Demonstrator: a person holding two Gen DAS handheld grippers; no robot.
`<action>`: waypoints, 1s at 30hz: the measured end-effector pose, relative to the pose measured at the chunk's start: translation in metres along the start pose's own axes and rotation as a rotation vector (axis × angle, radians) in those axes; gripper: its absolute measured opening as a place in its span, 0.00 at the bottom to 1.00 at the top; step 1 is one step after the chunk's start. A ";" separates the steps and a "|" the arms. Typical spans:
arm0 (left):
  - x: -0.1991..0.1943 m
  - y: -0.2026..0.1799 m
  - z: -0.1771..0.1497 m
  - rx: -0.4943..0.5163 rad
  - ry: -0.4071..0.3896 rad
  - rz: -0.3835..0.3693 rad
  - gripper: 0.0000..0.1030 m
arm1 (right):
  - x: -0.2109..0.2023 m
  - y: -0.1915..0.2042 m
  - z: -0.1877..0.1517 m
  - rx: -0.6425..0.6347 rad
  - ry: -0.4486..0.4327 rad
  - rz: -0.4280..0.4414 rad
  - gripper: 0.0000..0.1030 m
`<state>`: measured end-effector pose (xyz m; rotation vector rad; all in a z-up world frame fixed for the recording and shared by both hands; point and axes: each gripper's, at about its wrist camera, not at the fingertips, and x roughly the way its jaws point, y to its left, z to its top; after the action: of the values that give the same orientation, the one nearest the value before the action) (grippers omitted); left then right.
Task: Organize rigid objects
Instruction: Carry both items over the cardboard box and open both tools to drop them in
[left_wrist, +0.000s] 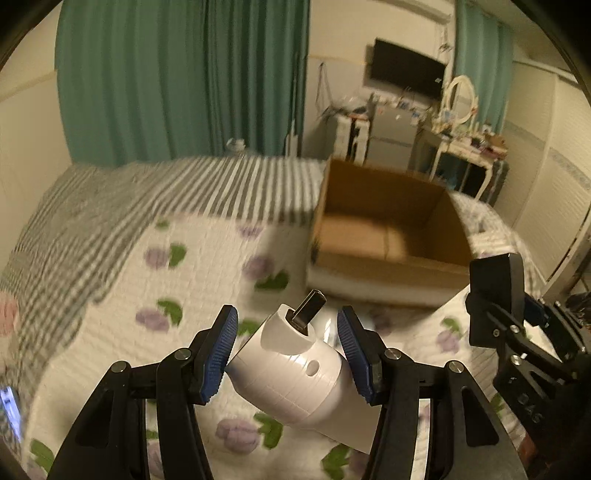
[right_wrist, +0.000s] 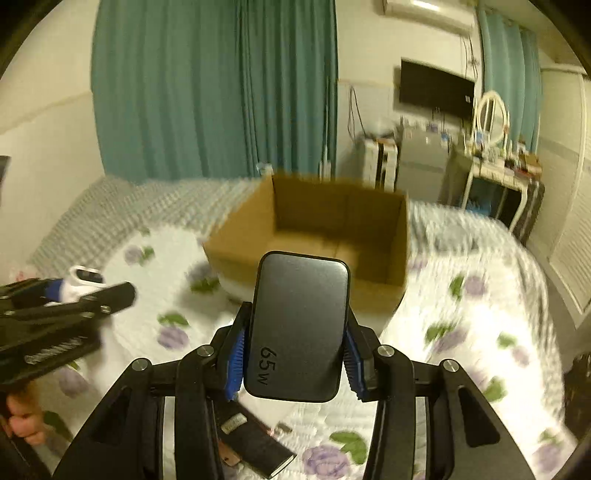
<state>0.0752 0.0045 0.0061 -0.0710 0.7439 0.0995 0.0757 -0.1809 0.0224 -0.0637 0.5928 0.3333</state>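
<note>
Teal curtains (right_wrist: 214, 92) are hanging across the far wall; a dark television (right_wrist: 436, 88) is sitting high on the pale wall beside them; a white dressing table (left_wrist: 465, 155) with an oval mirror (left_wrist: 460, 98) is standing cluttered below; an air conditioner (right_wrist: 428, 11) is glowing near the ceiling.

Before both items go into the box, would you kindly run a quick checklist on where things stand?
1. Right tool clamps the charger on both sides: ok.
2. Left tool grips the white device: cannot tell; a gap shows at one pad.
3. Box open on top: ok.
4. Box floor free: ok as far as it shows.
5. Tools apart from each other: ok.
6. Black case on the quilt, below the right tool, clear of the path: ok.
</note>
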 end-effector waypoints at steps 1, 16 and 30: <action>-0.005 -0.005 0.010 0.007 -0.019 -0.011 0.55 | -0.006 -0.001 0.010 -0.007 -0.019 0.003 0.43; 0.077 -0.041 0.109 0.084 -0.045 -0.044 0.55 | 0.066 -0.034 0.095 -0.032 -0.086 -0.008 0.43; 0.133 -0.047 0.104 0.139 -0.056 -0.069 0.59 | 0.134 -0.051 0.070 -0.031 0.024 -0.017 0.42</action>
<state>0.2481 -0.0229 -0.0066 0.0389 0.6899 -0.0159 0.2338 -0.1795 0.0040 -0.1030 0.6104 0.3262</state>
